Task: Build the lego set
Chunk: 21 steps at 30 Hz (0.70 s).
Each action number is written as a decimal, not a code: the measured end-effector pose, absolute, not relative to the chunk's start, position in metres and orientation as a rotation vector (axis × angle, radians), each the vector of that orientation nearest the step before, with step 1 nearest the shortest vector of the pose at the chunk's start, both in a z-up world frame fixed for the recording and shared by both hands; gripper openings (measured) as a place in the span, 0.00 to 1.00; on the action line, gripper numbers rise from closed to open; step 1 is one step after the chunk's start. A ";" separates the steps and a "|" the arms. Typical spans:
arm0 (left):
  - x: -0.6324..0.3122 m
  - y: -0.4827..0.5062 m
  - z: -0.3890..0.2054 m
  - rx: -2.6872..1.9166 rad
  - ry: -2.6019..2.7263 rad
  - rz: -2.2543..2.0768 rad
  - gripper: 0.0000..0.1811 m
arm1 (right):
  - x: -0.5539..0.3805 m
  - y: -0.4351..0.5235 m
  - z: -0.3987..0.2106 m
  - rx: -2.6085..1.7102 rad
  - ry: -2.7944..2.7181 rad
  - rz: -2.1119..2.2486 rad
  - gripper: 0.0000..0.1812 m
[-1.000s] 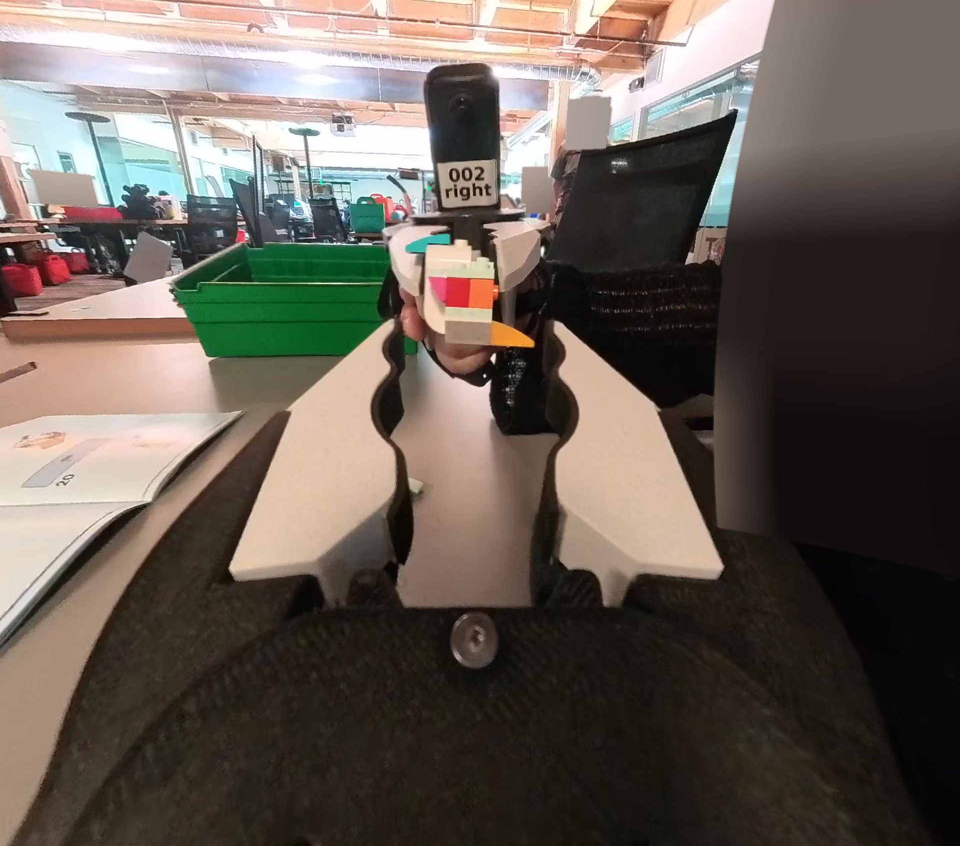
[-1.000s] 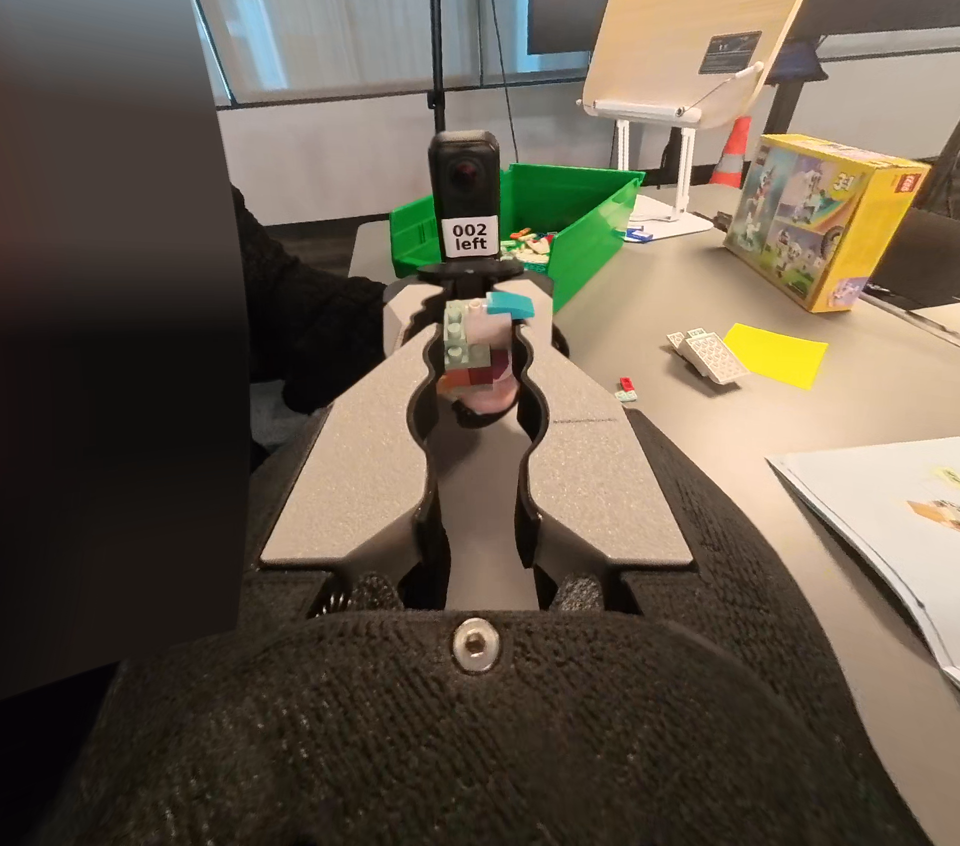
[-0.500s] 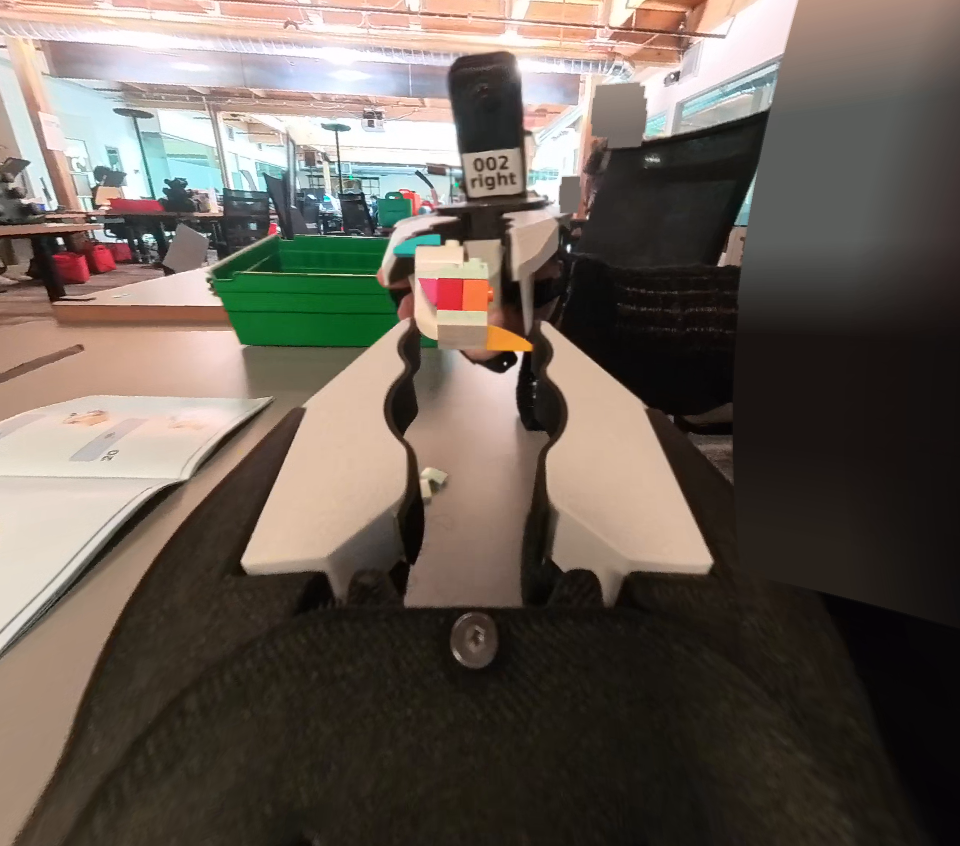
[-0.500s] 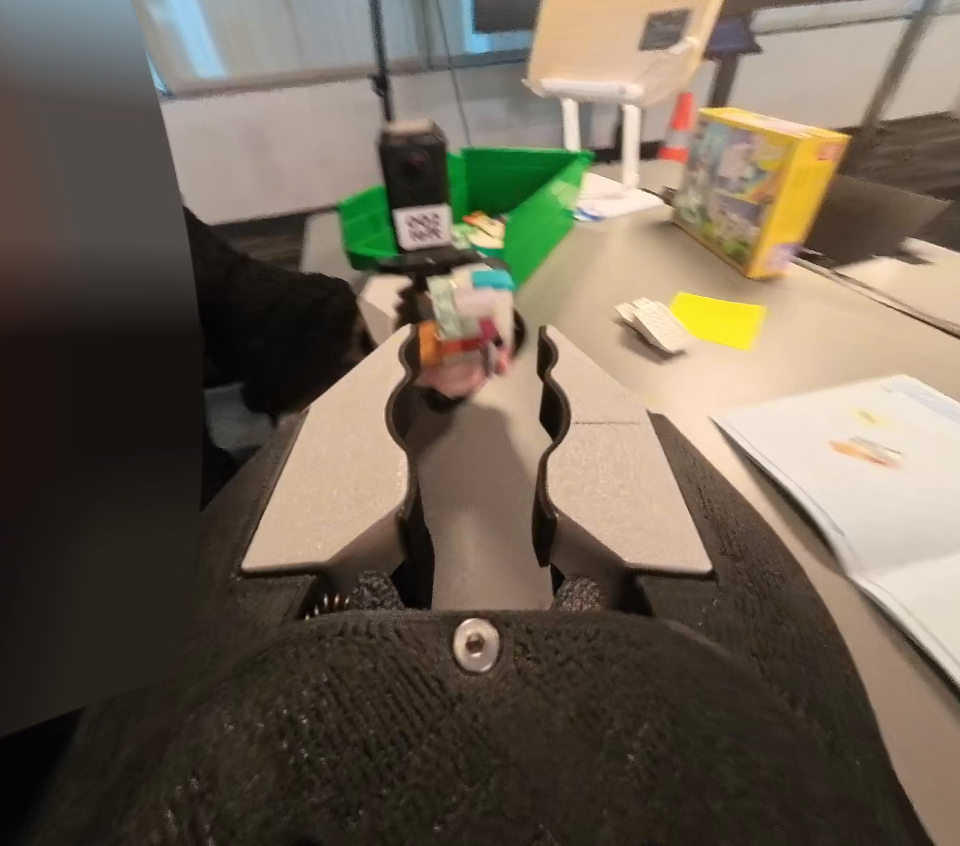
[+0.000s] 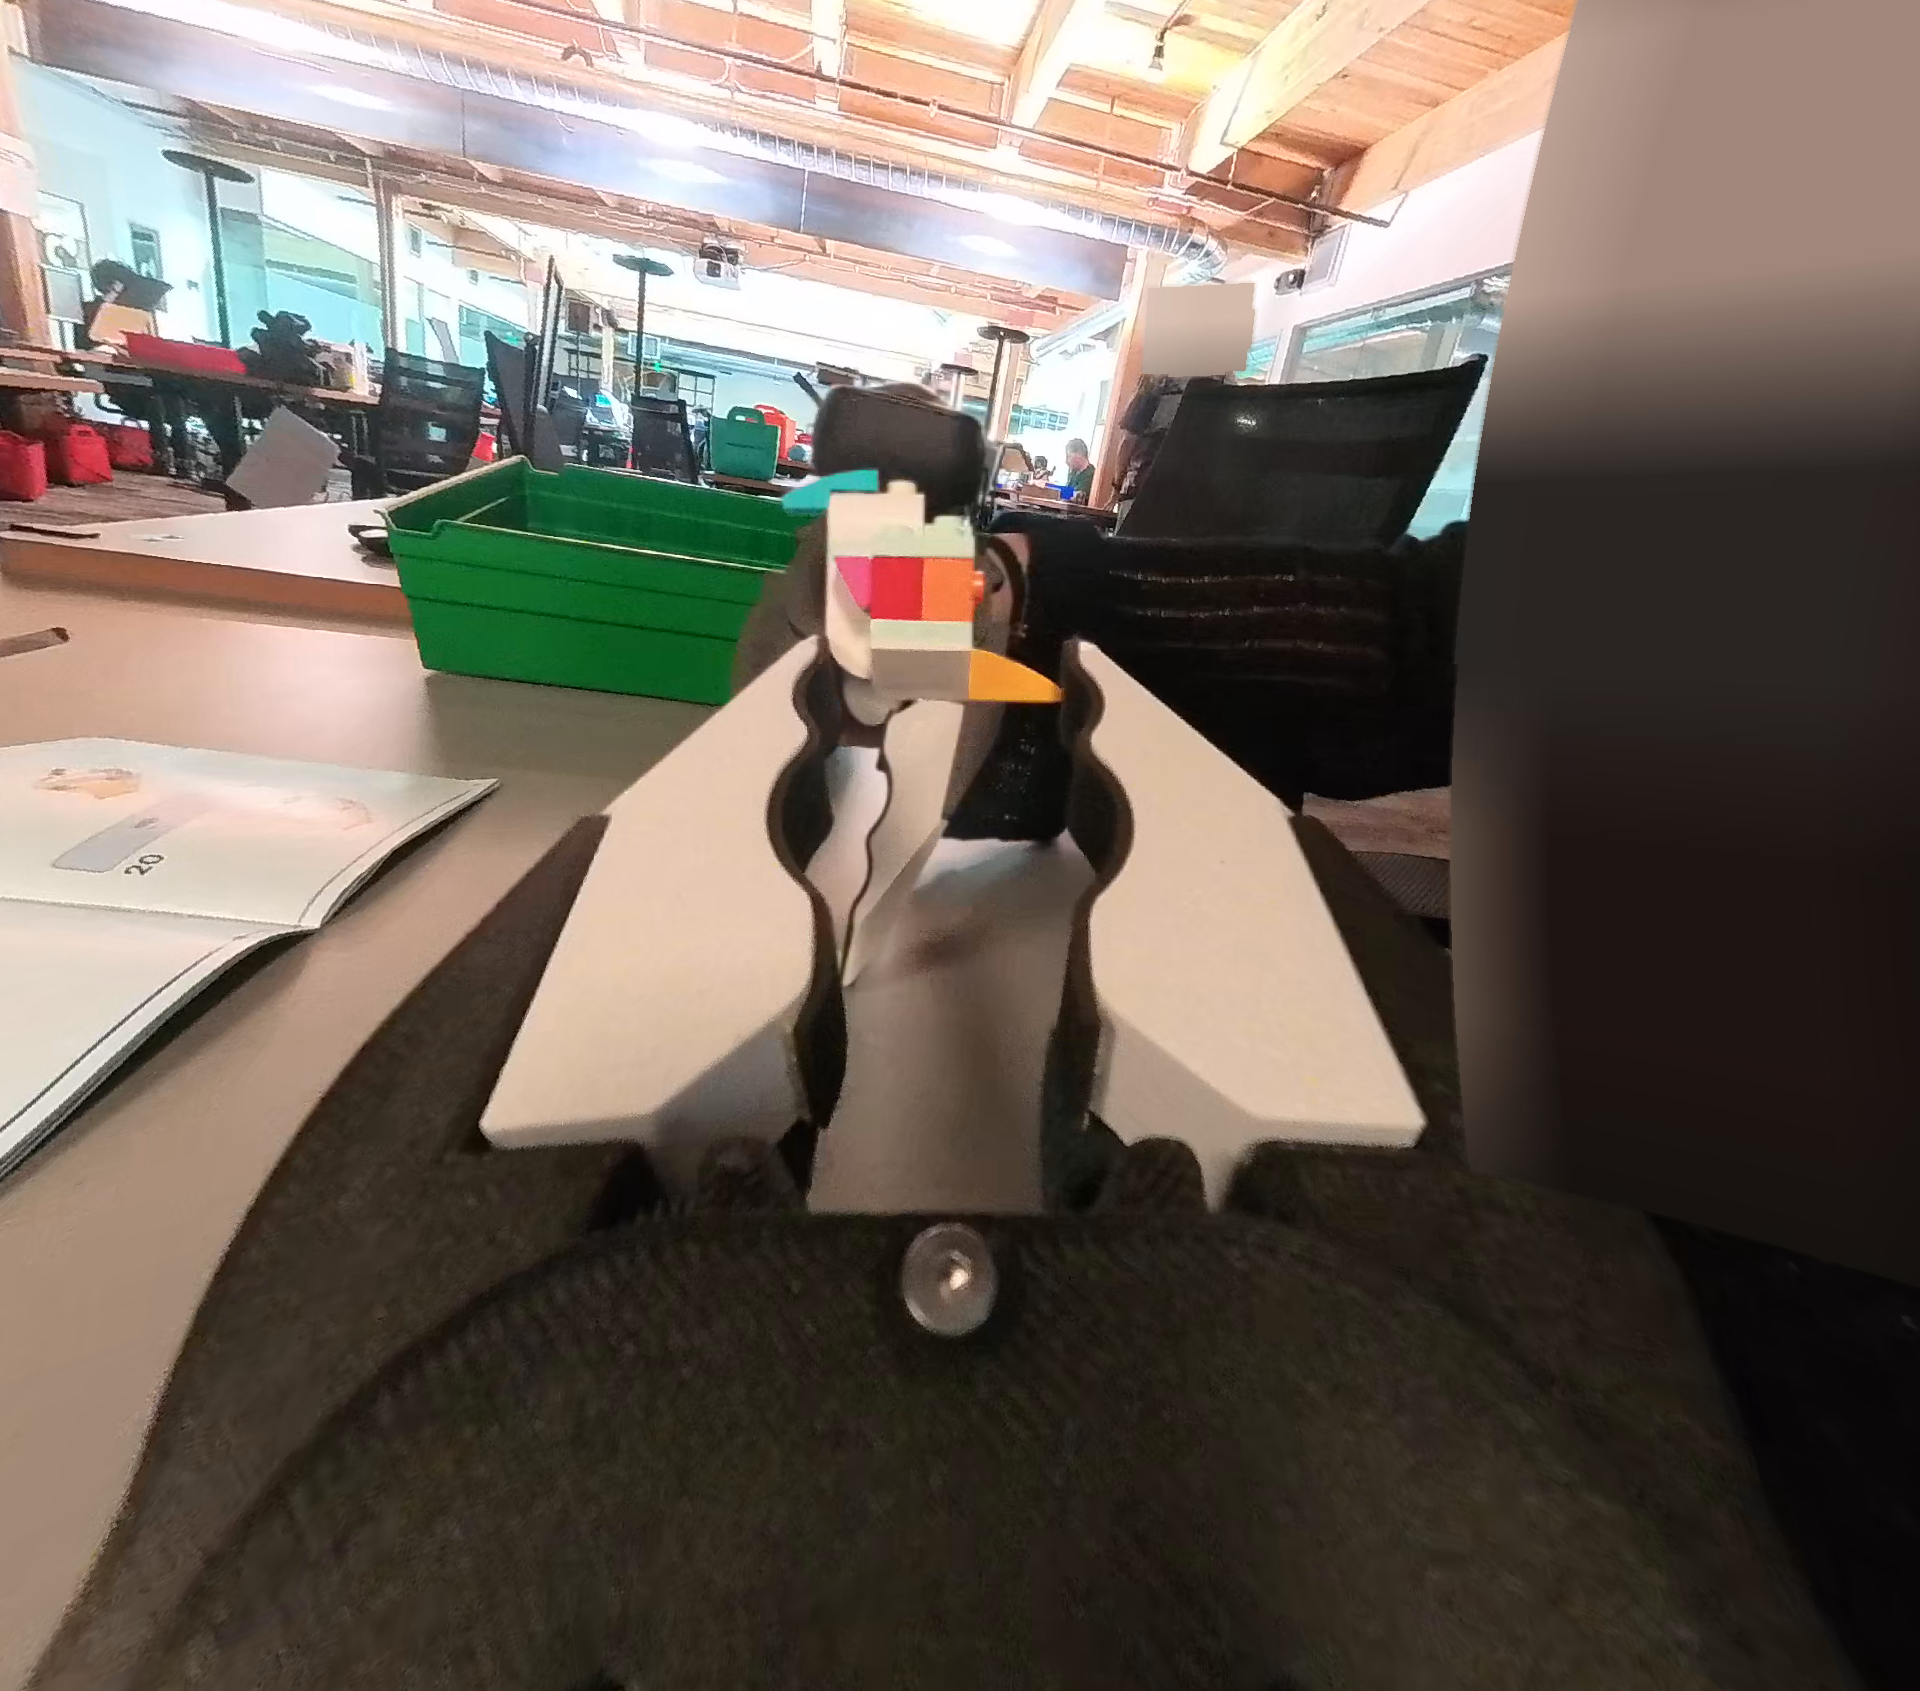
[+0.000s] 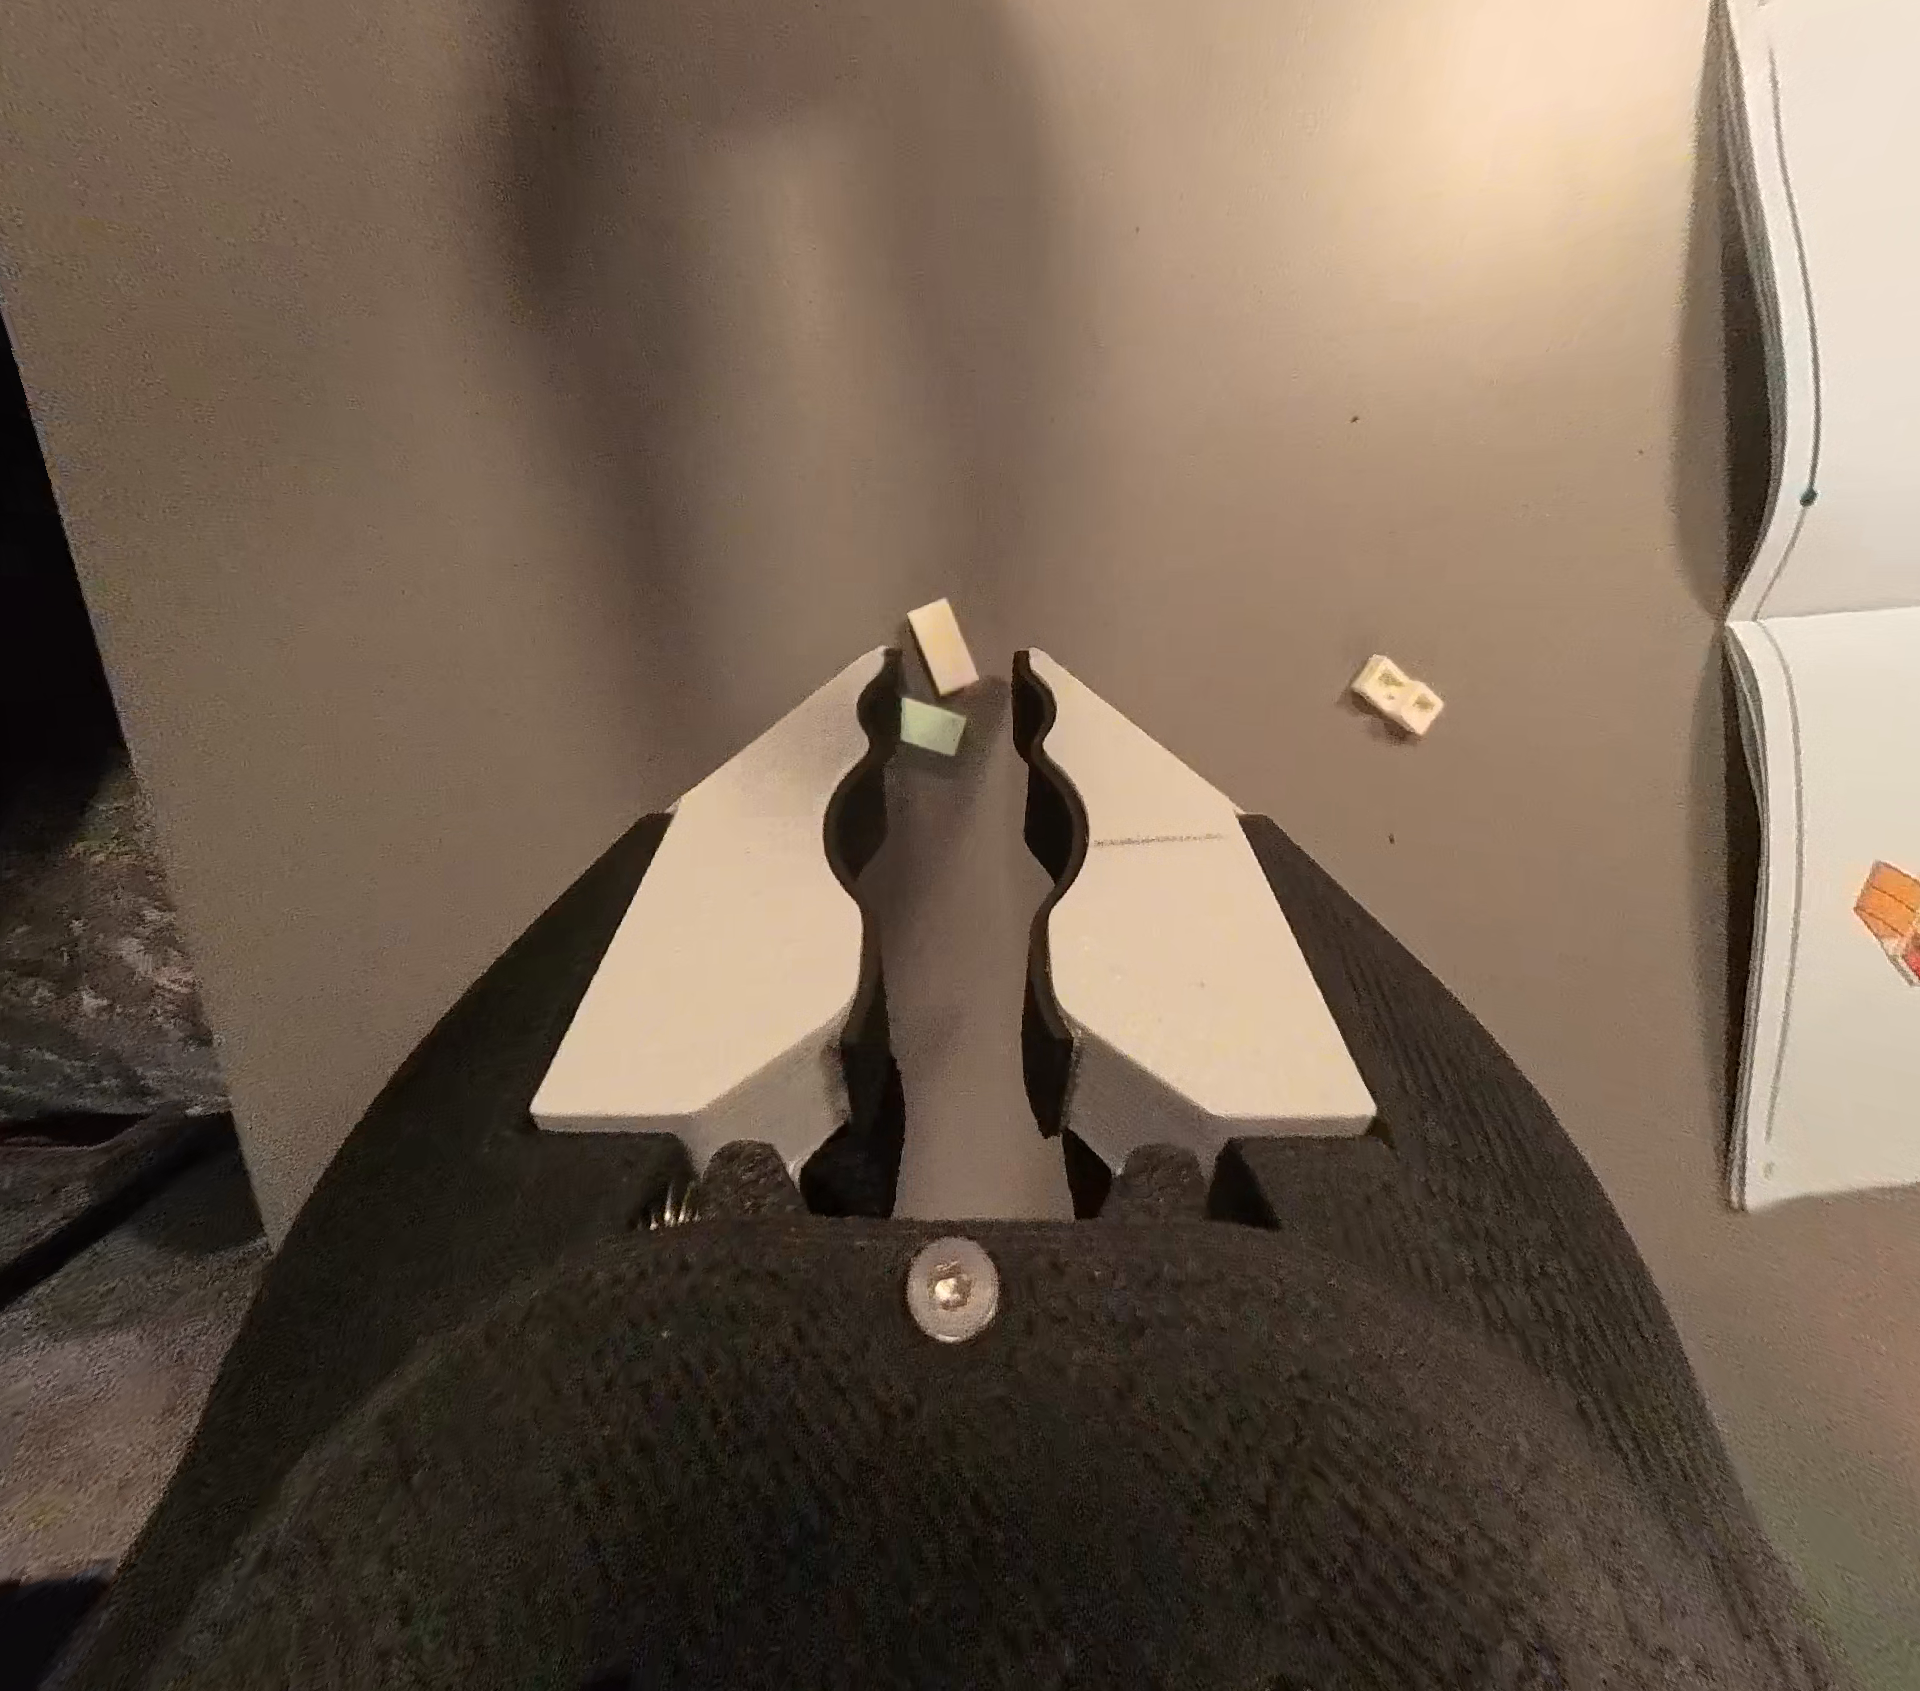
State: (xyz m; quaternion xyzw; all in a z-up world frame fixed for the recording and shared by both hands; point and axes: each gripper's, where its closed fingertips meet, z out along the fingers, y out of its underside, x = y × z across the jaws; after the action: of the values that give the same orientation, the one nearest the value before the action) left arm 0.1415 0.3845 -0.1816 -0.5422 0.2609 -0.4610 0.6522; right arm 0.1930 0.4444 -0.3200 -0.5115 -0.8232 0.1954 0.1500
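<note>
My left gripper is shut on a small lego model of white, pale green, pink, red and orange bricks with an orange beak and a teal piece on top, held above the table. Beyond it the right gripper tilts down, and one of its white fingers shows between mine. In the right wrist view my right gripper is open and empty, pointing down at the table. A pale green brick lies between its tips and a white tile just past them.
Another small white piece lies right of the right gripper, with the open instruction booklet beyond; the booklet also shows in the left wrist view. A green bin stands behind. The table's edge is at left. About 15 cm separates my left fingertips from my right.
The right gripper let go of the model and swung down to point at the loose pieces on the table. The left gripper kept the model and moved slightly.
</note>
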 end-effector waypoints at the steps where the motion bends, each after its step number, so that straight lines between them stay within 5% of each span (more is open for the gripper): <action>1: 0.142 0.384 -0.182 -1.231 0.593 -1.051 0.23 | 0.192 0.444 -0.321 -1.474 -2.374 0.564 0.10; 7: 0.142 0.384 -0.182 -1.229 0.588 -1.061 0.23 | 0.188 0.441 -0.316 -1.540 -2.339 0.669 0.03; 15: 0.129 0.390 -0.172 -1.176 0.508 -0.998 0.23 | 0.137 0.405 -0.158 -1.252 -1.799 1.229 0.03; 21: 0.127 0.390 -0.169 -1.157 0.491 -1.002 0.23 | 0.123 0.394 -0.140 -1.200 -1.874 1.065 0.03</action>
State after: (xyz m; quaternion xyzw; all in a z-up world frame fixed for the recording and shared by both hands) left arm 0.1272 0.3897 -0.1691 -0.5184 0.2198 -0.4486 0.6941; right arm 0.1233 0.3938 -0.1398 -0.4590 -0.7169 0.4074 0.3307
